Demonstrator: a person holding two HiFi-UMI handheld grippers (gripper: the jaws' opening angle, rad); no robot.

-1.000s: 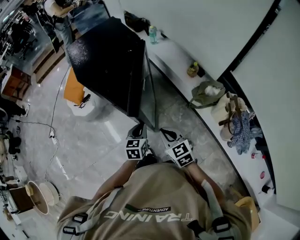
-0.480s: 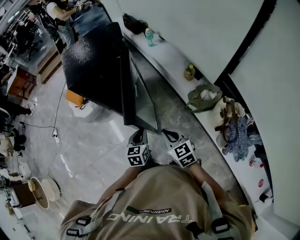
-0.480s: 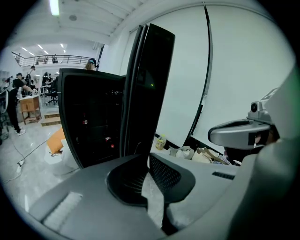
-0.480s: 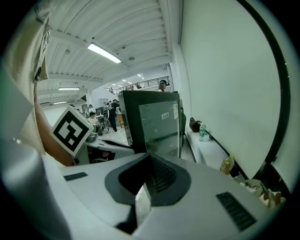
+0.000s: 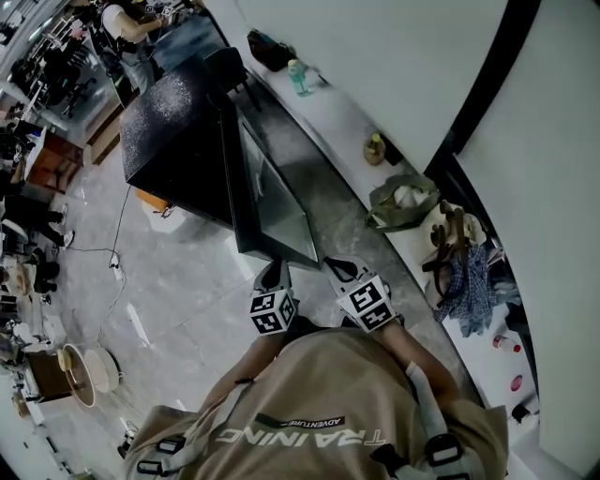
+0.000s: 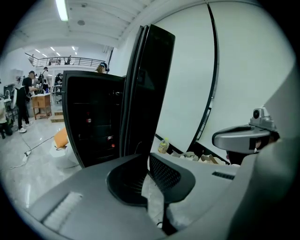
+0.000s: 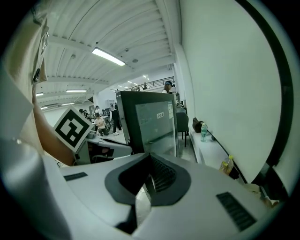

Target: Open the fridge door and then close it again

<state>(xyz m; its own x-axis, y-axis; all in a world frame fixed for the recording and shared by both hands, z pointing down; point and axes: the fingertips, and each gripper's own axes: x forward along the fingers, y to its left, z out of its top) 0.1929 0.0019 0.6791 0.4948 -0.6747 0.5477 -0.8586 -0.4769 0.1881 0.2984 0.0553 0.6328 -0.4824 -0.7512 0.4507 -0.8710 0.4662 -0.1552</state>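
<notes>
A black fridge (image 5: 178,122) stands on the floor ahead of me. Its glass door (image 5: 272,192) hangs open. In the left gripper view the door (image 6: 152,89) shows edge-on beside the dark fridge body (image 6: 93,117). In the right gripper view I see the door's glass face (image 7: 157,126). My left gripper (image 5: 275,272) and right gripper (image 5: 336,270) are held side by side close to my chest, just short of the door's lower corner and not touching it. The left gripper (image 6: 146,157) and the right gripper (image 7: 149,158) are both shut with nothing between the fingers.
A white ledge (image 5: 328,112) runs along the curved wall on the right, carrying bottles (image 5: 298,75), a green bag (image 5: 403,202) and clothing (image 5: 469,262). An orange object (image 5: 150,200) lies left of the fridge. A cable (image 5: 108,262) crosses the floor. People (image 5: 131,23) stand far behind.
In the head view the glass door now shows a wider face and sits further left than a second ago. Both grippers have stayed close to my chest, shut.
</notes>
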